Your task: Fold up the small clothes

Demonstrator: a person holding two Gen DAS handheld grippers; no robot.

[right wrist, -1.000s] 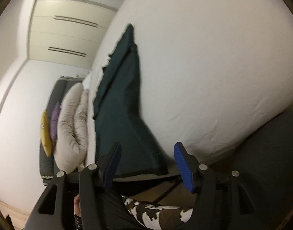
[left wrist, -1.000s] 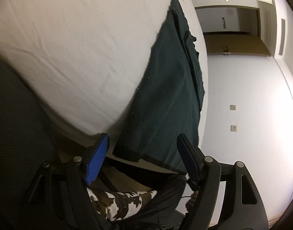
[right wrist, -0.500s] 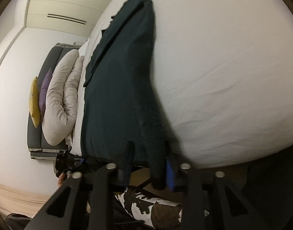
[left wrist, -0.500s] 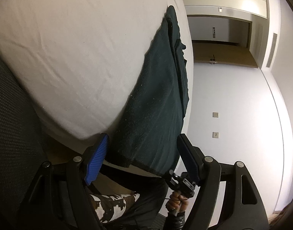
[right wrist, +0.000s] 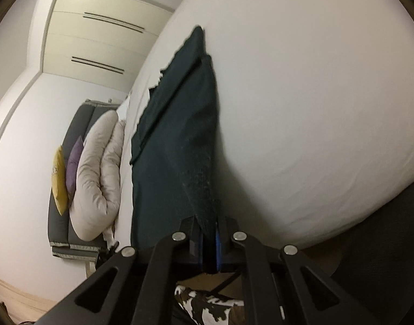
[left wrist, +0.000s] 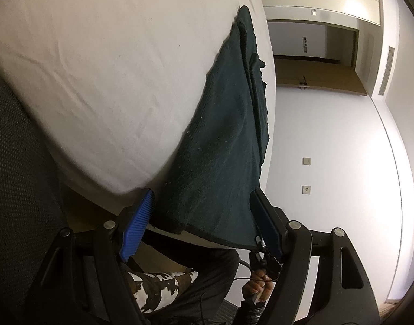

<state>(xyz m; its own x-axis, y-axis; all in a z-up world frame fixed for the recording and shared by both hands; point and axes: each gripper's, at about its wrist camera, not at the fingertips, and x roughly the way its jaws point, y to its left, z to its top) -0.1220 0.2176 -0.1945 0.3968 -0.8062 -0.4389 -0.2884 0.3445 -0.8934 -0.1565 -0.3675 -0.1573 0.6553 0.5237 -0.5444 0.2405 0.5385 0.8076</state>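
- The dark green cloth (left wrist: 223, 135) lies along the white bed (left wrist: 112, 67), its near end draped over the edge.
- The right gripper (right wrist: 208, 239) is clamped tight on the near corner of that cloth, lifting it into a ridge, probably so the end can be carried over for a fold.
- The left gripper (left wrist: 204, 216) stands wide apart, the cloth's hem between its fingers (left wrist: 137, 216) but unpinched, likely lined up to take the other corner.
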